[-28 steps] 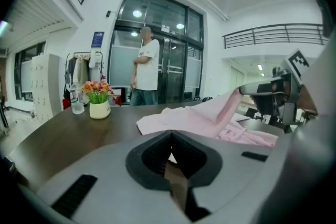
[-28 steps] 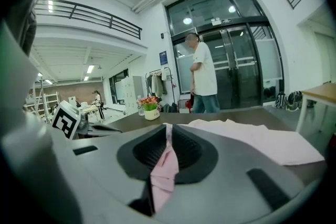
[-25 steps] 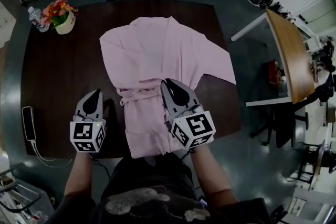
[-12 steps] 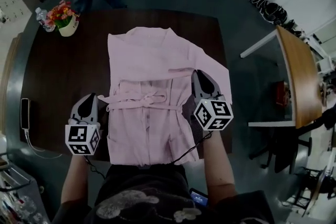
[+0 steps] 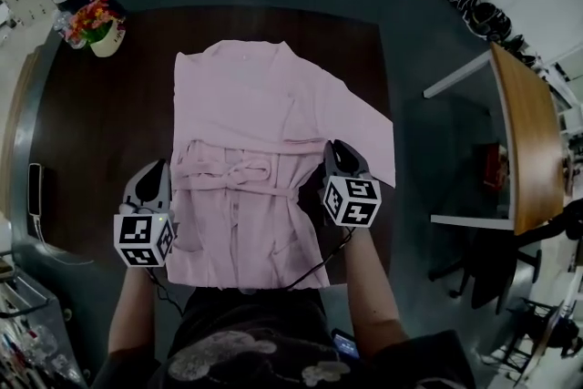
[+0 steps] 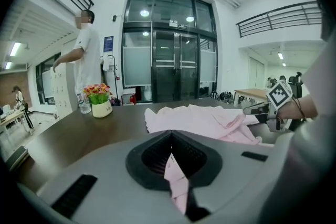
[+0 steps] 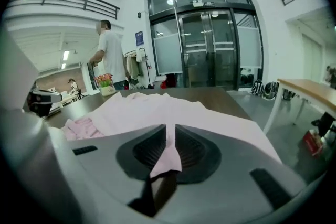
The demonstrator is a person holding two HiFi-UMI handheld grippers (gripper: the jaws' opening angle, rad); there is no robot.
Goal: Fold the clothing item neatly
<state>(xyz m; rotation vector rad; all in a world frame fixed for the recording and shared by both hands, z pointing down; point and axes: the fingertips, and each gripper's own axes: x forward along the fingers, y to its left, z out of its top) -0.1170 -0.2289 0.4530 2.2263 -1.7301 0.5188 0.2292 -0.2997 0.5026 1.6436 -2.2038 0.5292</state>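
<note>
Dark tabletop [image 5: 91, 132] carried a flower pot [image 5: 98, 30] far left. The left gripper [image 5: 158, 168] pinched the pink garment [image 5: 255, 96] at its left edge, the right gripper [image 5: 338, 148] at its right edge. A second earlier the right gripper sat nearer the middle, with the cloth bunched.

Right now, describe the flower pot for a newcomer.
On the dark brown wooden table with the pale pink garment, look to the far left corner. The small white pot of red and yellow flowers stands there, beside a plain clear bottle.
</note>
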